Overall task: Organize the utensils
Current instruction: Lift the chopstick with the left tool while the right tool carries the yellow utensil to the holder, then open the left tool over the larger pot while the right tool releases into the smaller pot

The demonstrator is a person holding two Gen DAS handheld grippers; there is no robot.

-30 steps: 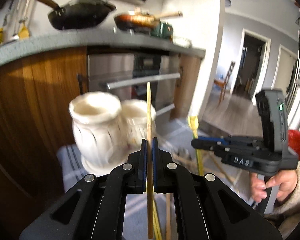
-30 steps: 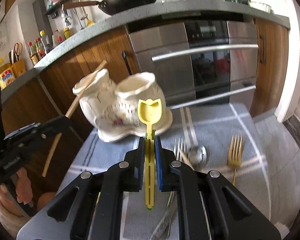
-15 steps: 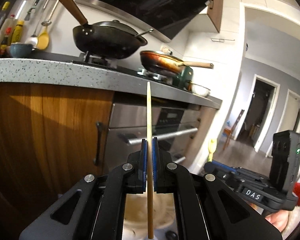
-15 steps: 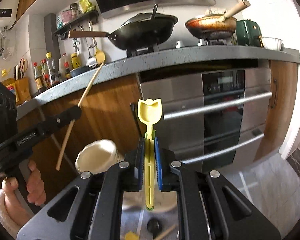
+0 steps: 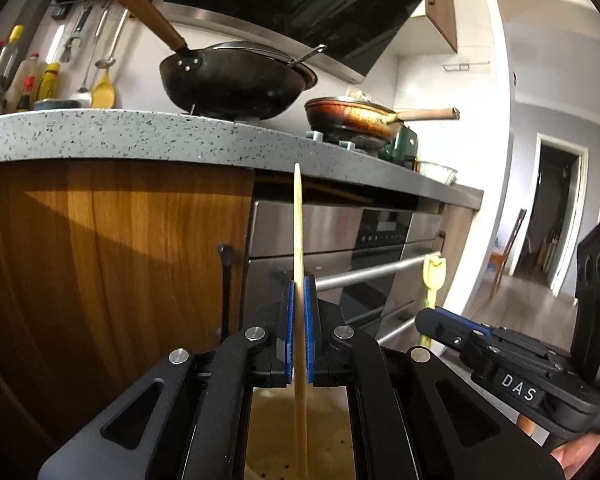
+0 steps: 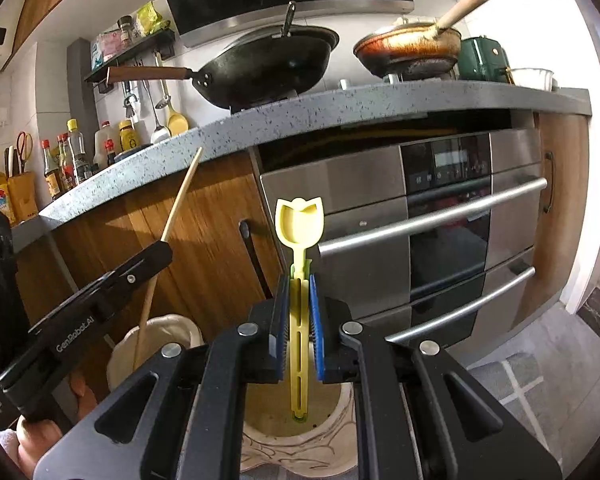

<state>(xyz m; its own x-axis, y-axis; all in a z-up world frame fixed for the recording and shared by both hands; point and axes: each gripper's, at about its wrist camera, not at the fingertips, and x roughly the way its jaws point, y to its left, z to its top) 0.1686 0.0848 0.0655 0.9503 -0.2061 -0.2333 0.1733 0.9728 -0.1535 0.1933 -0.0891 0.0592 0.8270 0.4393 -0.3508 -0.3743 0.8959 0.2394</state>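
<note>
My left gripper (image 5: 299, 284) is shut on a wooden chopstick (image 5: 298, 224) held upright; its lower end hangs inside the left cup of the cream ceramic holder (image 5: 328, 432). My right gripper (image 6: 299, 280) is shut on a yellow tulip-shaped spoon (image 6: 299, 224), also upright, its handle end down inside the holder's right cup (image 6: 268, 420). In the right wrist view the left gripper (image 6: 156, 252) and chopstick (image 6: 180, 200) stand over the left cup (image 6: 172, 332). The spoon (image 5: 433, 276) and right gripper (image 5: 424, 316) also show in the left wrist view.
A wooden cabinet (image 5: 100, 256) and steel oven (image 6: 440, 232) stand right behind the holder. The speckled counter (image 6: 300, 116) overhead carries a black wok (image 6: 268, 68) and a frying pan (image 6: 408, 48). A striped grey cloth (image 6: 532, 384) lies under the holder.
Both grippers tilted up from looking down at the cloth to facing the cabinets, then lowered slightly. The chopstick and spoon ends now sit inside the holder's cups.
</note>
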